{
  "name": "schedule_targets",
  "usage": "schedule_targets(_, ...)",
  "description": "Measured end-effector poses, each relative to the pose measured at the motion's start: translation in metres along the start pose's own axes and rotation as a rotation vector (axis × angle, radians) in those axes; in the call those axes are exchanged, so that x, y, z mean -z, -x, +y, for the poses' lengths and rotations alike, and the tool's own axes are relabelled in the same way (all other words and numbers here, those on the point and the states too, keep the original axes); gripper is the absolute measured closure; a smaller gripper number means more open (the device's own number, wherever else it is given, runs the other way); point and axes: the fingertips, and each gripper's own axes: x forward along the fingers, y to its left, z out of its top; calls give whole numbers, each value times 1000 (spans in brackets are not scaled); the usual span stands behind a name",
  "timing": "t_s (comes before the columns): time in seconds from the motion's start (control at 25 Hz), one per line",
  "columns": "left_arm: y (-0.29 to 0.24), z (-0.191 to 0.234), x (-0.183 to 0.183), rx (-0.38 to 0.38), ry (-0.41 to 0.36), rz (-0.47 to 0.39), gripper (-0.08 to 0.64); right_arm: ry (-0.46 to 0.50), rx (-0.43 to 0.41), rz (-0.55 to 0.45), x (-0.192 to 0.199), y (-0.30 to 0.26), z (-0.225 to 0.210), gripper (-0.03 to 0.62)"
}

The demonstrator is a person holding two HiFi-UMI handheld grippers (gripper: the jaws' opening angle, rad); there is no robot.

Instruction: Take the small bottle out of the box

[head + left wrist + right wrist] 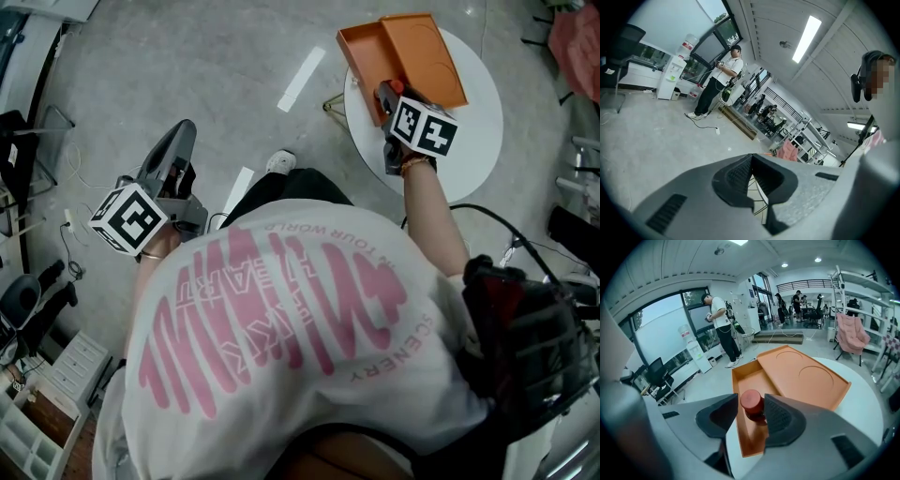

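Right tool [751, 404], wide open, straddles the red-capped bottle [752, 401] inside the orange box [747, 376] at frame centre on the white surface [862, 416]; left tool [751, 159] closed, empty.

Round white table [867, 413]: bare top from 3 to 5 o'clock of the box, free to pass.
Open orange rectangular box [752, 380]: low walls, open above, far half at 12 o'clock free.
Flat orange lid [801, 376]: at 2 o'clock, blocks that side.
Small red-capped bottle [752, 403]: upright in the near half, apparently clear of the walls.
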Motion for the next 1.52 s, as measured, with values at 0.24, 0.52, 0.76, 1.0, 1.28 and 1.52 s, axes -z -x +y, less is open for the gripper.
schedule_targets(0.24,1,4,2,-1,5,3,552,-13,16,3,1,-2,-3,439)
schedule_targets(0.52,0,4,2,1,7,-3,552,-17,8,8,3,-2,-3,439)
schedule_targets(0.76,-3,5,4,7,10,5,552,9,8,46,4,-4,3,439)
schedule_targets(1.0,-6,-1,7,11,7,14,552,25,-12,53,7,-3,1,436)
schedule_targets(1.28,-15,-19,31,-8,-2,22,552,45,-19,54,14,1,-20,437)
schedule_targets(1.52,-14,-28,38,-21,9,17,552,79,-42,67,8,4,-18,437)
